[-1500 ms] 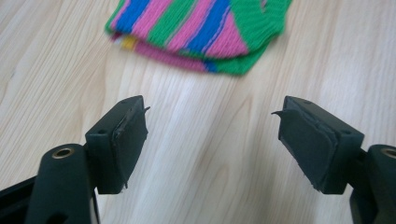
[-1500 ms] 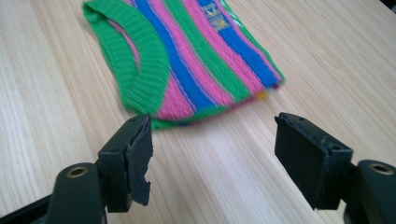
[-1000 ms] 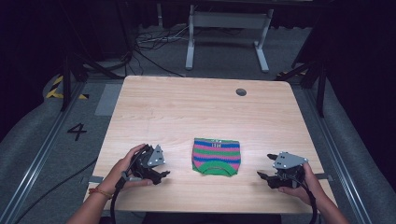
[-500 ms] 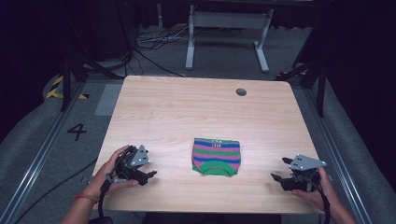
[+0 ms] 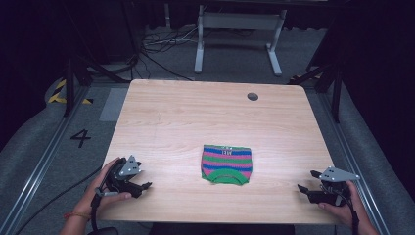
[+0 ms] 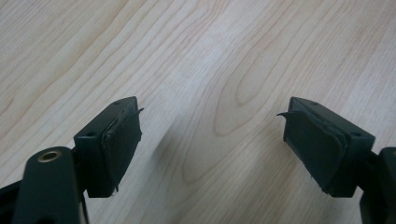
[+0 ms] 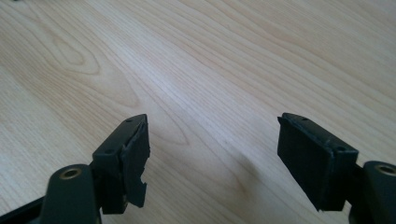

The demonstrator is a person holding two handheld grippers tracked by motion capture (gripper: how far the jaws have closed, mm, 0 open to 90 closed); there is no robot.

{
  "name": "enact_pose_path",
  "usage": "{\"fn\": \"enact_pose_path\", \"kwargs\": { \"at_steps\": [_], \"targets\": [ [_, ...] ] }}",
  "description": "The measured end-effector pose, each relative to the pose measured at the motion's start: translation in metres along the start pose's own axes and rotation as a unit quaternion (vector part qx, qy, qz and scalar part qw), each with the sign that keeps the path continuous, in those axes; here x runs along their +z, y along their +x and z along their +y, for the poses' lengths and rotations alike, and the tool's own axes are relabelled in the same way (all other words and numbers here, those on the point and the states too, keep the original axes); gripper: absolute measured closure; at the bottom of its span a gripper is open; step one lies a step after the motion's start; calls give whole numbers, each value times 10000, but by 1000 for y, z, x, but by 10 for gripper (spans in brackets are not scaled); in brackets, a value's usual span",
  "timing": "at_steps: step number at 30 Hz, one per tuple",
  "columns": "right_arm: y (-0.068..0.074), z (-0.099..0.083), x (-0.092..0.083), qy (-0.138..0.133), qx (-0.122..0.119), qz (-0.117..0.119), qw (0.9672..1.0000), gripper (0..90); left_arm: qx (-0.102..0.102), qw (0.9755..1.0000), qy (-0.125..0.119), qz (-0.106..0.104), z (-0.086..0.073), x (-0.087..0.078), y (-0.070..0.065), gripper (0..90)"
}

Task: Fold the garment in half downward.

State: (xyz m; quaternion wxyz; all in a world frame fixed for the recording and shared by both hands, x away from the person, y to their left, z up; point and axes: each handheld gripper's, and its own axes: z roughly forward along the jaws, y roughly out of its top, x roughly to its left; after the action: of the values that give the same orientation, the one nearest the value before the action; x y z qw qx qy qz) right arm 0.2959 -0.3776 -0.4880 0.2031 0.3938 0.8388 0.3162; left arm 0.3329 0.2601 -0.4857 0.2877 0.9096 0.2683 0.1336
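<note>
Lying flat near the front edge of the wooden table (image 5: 186, 112), a small striped knit garment (image 5: 226, 164) sits between two hand-held grippers, untouched by either.

The garment carries pink, blue and green bands, with a green trim along its near edge and a small label at its far edge. The left gripper (image 5: 142, 186) rests low at the table's front left corner, well apart from the garment, with the person's left hand (image 5: 105, 183) wrapped around its body; in the left gripper view its jaws stand spread wide over bare wood grain, nothing between them. The right gripper (image 5: 304, 188) sits at the front right corner, also well apart from the garment, held by the right hand (image 5: 342, 208); its jaws too are spread wide over bare wood. A dark round hole (image 5: 252, 96) marks the table's far side.
</note>
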Motion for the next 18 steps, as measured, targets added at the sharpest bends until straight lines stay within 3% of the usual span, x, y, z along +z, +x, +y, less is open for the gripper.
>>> {"fn": "enact_pose_path", "kwargs": {
  "at_steps": [3, 11, 14, 16, 18],
  "targets": [
    [-4, -8, -4, -28, 254, -85, 9996, 257, -118, 9999, -32, -2, -6, -3, 2, 194],
    [-8, -25, -7, -75, 592, -47, 9982, 234, -470, 9988, -151, -13, -22, -7, 5, 181],
    [-9, -32, -8, -204, 767, -5, 9968, 223, -679, 9973, -264, -37, -30, -9, 5, 178],
    [-10, -33, -8, -192, 769, 7, 9969, 216, -917, 9946, -483, -64, -37, -8, 6, 171],
    [-11, -33, -8, -197, 744, 54, 9970, 213, -934, 9946, -448, 19, -38, -9, 5, 162]
  ]
}}
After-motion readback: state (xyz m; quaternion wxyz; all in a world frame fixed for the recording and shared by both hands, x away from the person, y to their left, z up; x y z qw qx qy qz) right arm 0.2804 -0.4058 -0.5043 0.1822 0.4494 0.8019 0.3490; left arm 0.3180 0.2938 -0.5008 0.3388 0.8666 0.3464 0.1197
